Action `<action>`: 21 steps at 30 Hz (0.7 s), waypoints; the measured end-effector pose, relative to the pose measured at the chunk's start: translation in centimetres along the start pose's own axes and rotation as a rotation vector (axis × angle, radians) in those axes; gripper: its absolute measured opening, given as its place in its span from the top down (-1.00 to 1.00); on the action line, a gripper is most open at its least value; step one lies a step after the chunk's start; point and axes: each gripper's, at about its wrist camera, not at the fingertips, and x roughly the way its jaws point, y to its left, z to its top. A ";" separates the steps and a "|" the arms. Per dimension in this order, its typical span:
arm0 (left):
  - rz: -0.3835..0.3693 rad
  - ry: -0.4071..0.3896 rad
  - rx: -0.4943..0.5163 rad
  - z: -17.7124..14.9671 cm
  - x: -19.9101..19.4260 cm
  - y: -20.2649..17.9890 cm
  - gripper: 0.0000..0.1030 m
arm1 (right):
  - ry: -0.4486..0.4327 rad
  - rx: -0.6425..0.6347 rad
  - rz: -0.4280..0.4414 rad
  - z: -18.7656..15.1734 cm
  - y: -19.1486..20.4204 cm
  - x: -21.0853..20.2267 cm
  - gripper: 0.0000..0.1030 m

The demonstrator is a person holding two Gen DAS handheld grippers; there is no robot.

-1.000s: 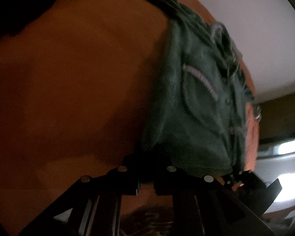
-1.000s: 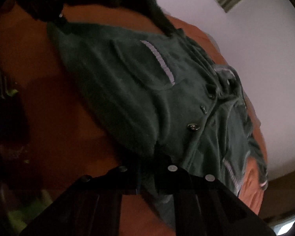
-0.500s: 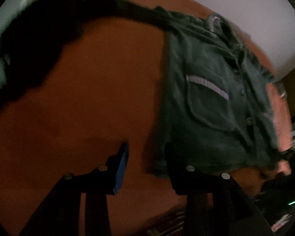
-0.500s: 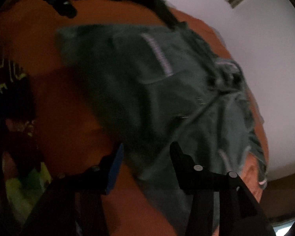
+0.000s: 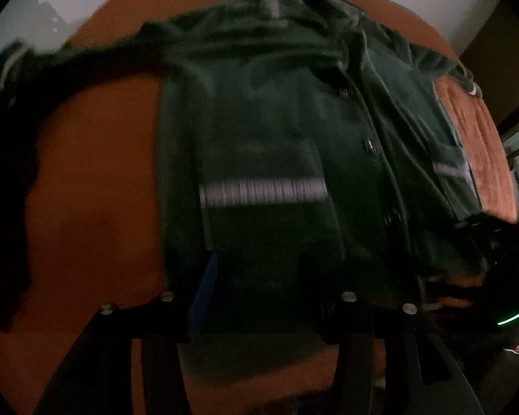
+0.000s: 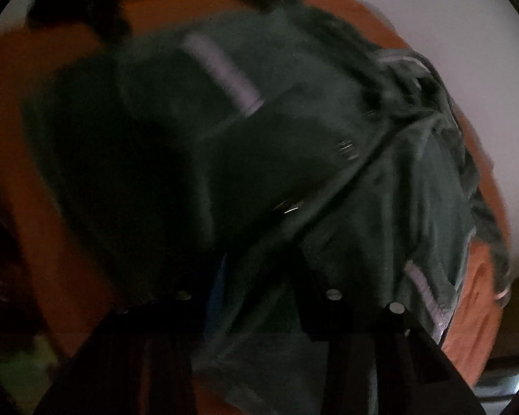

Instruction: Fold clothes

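Both hems released since 1.0 s ago. Left gripper (image 5: 256,297) and right gripper (image 6: 259,276) now wide, empty. Cardigan (image 5: 276,131) flat on orange cover (image 5: 86,180). Spread done; sleeve fold next, likely.

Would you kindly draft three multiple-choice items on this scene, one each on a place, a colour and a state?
1. Where does the green jacket lie?
A. On an orange cover
B. On a hanger
C. In a basket

2. What colour is the pocket stripe?
A. Red
B. Pale grey
C. Yellow

3. How is the left gripper?
A. Shut on a sleeve
B. Shut, empty
C. Open, fingers apart

Key:
1 A: the orange cover shows around the jacket.
2 B: the stripe reads light against the dark cloth.
3 C: a wide gap separates the fingers, with the hem lying in it.
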 end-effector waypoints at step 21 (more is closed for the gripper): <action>-0.193 0.034 -0.127 -1.4 6.2 2.4 -0.11 | 0.239 0.240 0.112 26.3 -27.5 19.5 0.26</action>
